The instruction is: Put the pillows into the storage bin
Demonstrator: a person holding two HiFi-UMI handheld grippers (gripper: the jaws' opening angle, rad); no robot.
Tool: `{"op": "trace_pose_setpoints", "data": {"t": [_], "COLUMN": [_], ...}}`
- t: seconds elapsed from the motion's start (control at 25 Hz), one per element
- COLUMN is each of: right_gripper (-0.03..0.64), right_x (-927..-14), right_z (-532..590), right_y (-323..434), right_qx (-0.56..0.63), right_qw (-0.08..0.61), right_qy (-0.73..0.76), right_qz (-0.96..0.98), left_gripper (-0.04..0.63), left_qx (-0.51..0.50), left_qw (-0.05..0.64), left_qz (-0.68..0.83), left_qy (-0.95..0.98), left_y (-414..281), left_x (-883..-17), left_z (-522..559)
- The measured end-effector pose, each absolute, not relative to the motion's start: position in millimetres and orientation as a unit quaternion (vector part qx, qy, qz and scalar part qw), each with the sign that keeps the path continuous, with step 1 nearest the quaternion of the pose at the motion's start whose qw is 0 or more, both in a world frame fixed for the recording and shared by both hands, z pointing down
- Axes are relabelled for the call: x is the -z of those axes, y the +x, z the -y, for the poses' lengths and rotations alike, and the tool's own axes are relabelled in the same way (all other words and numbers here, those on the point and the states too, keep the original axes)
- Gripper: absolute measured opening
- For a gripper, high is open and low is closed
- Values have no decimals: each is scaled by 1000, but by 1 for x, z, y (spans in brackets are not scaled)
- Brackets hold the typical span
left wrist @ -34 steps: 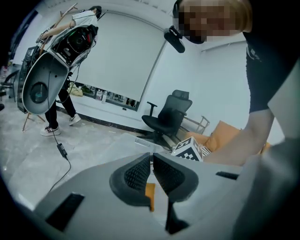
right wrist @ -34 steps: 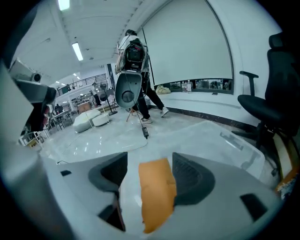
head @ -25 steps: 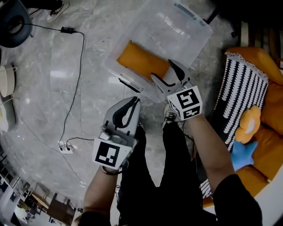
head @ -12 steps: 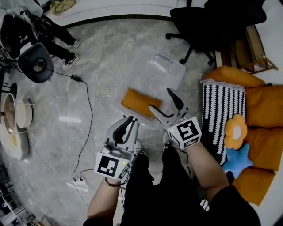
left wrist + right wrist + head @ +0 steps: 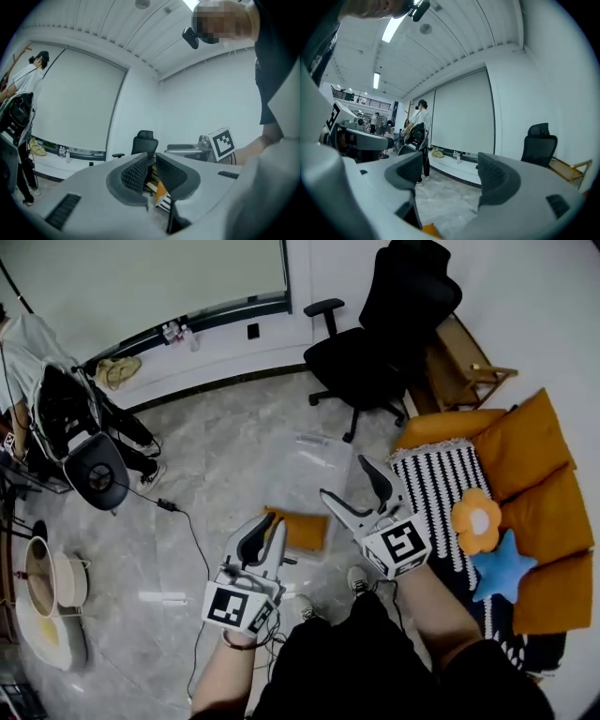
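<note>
A clear storage bin (image 5: 320, 450) stands on the grey floor with an orange pillow (image 5: 306, 532) at its near end. Both grippers are raised above it and hold nothing. My left gripper (image 5: 266, 529) (image 5: 151, 167) has a narrow gap between its jaws, which are opening, and nothing lies between them. My right gripper (image 5: 345, 482) (image 5: 447, 174) stands wide and is still opening, also with nothing between its jaws. On the sofa to the right lie a black-and-white striped pillow (image 5: 446, 486), an orange flower pillow (image 5: 473, 521) and a blue star pillow (image 5: 502, 565).
A black office chair (image 5: 389, 329) and a wooden side table (image 5: 461, 360) stand behind the bin. Orange sofa cushions (image 5: 525, 442) fill the right side. A cable (image 5: 190, 532) and power strip (image 5: 163, 597) lie on the floor at left, near a person (image 5: 23, 343) and gear.
Both grippers have lifted away from the bin and the orange pillow, and the view has tilted up to take in the room. The right jaws have spread wider and the left jaws have parted slightly.
</note>
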State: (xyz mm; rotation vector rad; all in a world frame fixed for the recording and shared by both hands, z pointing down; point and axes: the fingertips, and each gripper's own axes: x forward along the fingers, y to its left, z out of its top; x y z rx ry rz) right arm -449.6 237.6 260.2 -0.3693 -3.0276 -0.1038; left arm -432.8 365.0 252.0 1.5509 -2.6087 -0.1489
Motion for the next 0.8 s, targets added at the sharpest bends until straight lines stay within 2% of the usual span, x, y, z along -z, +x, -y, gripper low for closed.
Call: {"op": "trace_pose_setpoints", "data": {"t": [0.2,0.44,0.8], "right_gripper": [377,377,377], "right_x": [-236,-234,-246], "right_z": [-207,-123,-20], "right_y": [-396,-308,-152], "right_qx": [36,15,-3], "right_qw": [33,36,49], "right_qy": [-39,82,214], "right_qz": [998,996,976], "left_gripper": [57,76,100], "left_qx": [36,22,10], "left_qw": [35,38,46], "left_qz": [813,739,644], "left_qy": [580,672,764], "left_y": [-404,-353,-229], "left_x": [-230,-223,-229], "left_z": [-336,-248,-129]}}
